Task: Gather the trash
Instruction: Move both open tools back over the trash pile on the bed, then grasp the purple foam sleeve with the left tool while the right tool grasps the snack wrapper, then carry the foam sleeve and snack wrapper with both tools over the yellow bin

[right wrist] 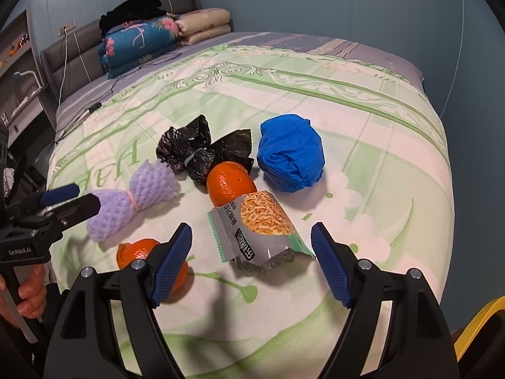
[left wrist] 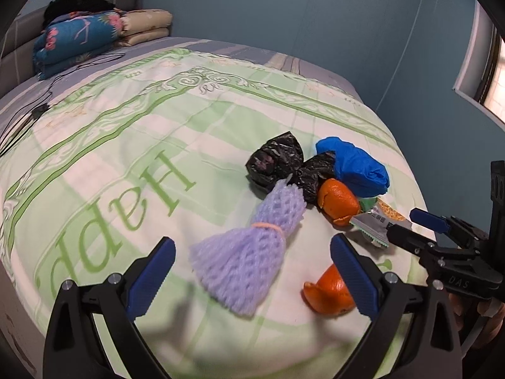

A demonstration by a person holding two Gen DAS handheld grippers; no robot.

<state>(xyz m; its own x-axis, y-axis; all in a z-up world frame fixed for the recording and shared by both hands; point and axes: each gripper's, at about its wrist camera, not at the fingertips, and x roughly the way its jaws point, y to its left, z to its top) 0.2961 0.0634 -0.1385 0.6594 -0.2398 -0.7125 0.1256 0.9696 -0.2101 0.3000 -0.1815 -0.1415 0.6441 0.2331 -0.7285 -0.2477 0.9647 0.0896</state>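
Both grippers, left (left wrist: 252,274) and right (right wrist: 251,259), spread wide, empty; "GenRobot.AI" on left body; snack wrapper (right wrist: 263,230) between right fingers, orange peel (right wrist: 230,183) beyond.

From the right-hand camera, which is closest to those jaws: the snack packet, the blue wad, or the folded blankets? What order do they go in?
1. Snack packet: between the open jaws of the right gripper, lying on the bedspread.
2. Blue wad: farther up the bed, slightly right.
3. Folded blankets: far end, upper left, by the headboard.

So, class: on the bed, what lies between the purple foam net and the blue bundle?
The knotted black bag and an orange peel lie between purple foam net and blue bundle, clearest in the right wrist view.
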